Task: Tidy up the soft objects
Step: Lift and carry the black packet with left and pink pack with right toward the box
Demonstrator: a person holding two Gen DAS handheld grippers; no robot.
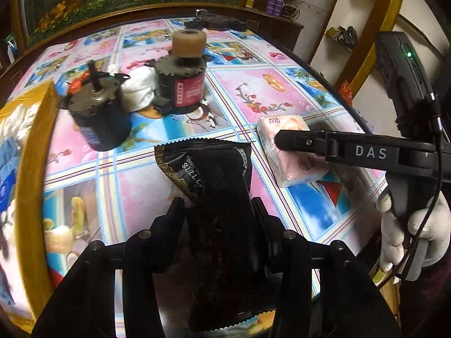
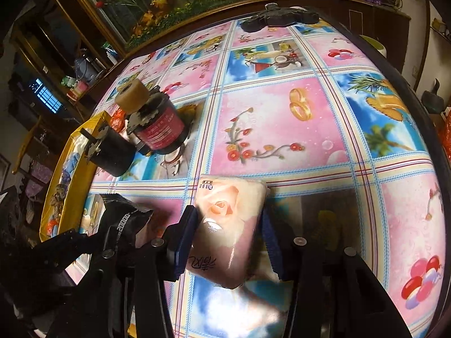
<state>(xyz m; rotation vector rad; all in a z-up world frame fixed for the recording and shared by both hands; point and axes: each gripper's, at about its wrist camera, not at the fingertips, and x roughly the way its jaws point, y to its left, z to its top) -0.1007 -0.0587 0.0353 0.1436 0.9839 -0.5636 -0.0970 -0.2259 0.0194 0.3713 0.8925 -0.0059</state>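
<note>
1. Left gripper: both fingers pressed against the sides of a black snack packet, clamped on it. The packet runs lengthwise between the fingers, its serrated far edge jutting out past the fingertips over the table; its near end lies back towards the camera.

2. Right gripper: blue-padded fingers standing apart on either side of a pink tissue pack with a rose print. The left pad is at the pack's side; on the right a narrow gap shows. No firm squeeze can be seen.

3. Tissue pack, placement: lying flat on the patterned tablecloth, near the table's front edge, just right of the snack packet. In the left wrist view one finger of the right gripper crosses over it.

4. Yellow-rimmed box: at the table's left edge, with white and blue soft items inside.

5. Two dark cylindrical tubs: one lying tilted near the box, one upright with a red label and a tan foam roll on top.

6. White cloth: bunched between the two tubs.

7. Black device: at the far table edge.
</note>
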